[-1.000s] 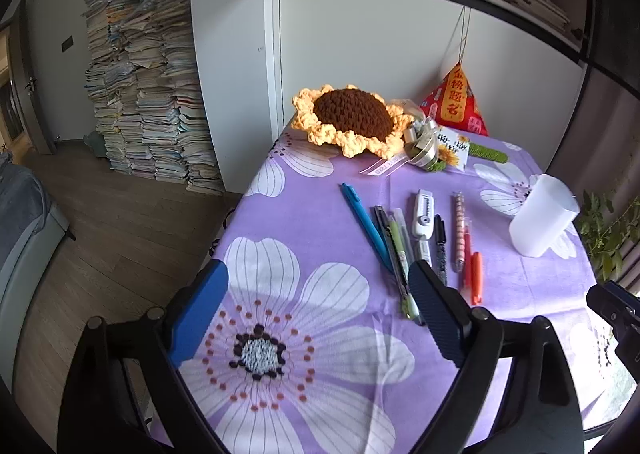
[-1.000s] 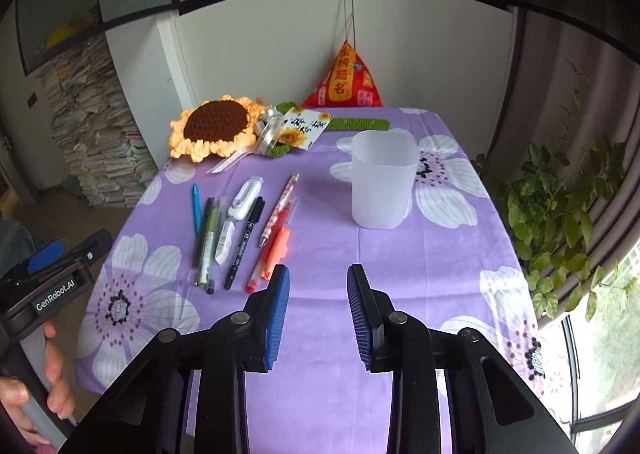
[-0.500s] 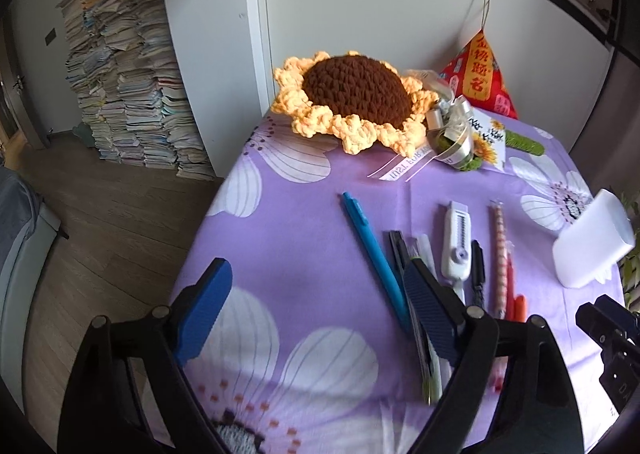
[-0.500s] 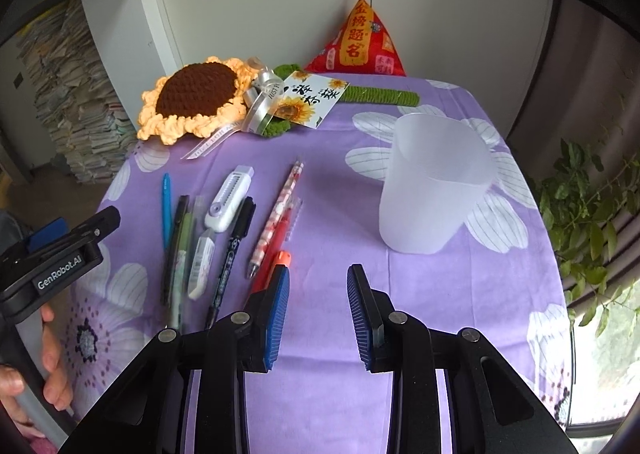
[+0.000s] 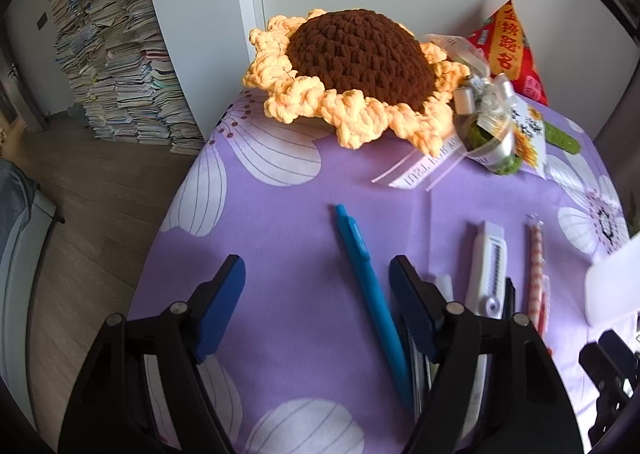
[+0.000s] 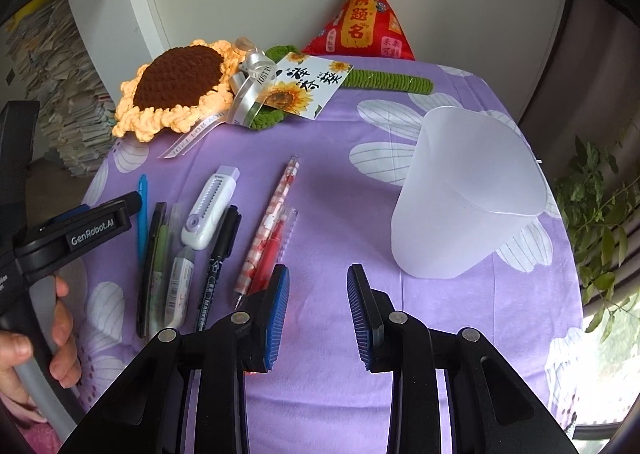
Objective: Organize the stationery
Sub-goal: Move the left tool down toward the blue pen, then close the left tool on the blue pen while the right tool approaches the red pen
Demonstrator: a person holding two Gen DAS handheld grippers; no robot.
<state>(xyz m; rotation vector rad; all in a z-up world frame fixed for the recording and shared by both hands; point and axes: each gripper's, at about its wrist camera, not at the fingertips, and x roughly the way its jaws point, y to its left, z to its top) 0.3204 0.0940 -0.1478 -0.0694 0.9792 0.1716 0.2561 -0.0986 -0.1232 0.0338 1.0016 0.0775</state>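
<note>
Several pens lie in a row on the purple flowered tablecloth (image 6: 320,158). Among them are a blue pen (image 5: 368,286), a white correction tape (image 6: 210,206), a black marker (image 6: 218,254), a pink checked pen (image 6: 268,222) and a red pen (image 6: 272,250). A translucent white cup (image 6: 468,206) stands upright to their right. My left gripper (image 5: 316,274) hangs low over the cloth with its jaws closing. The blue pen lies between them near the right finger, and the pads do not press it. My right gripper (image 6: 318,278) stands partly open over bare cloth between the red pen and the cup.
A crochet sunflower (image 5: 352,66), a ribboned sunflower card (image 6: 304,86), a green crochet strip (image 6: 384,80) and a red pyramid pouch (image 6: 364,22) line the table's far side. Paper stacks (image 5: 116,66) stand on the floor beyond the left edge. A plant (image 6: 592,214) is at the right.
Both grippers have come forward and down toward the table. The left jaws have narrowed, and the blue pen now lies between them. The right jaws keep the same gap.
</note>
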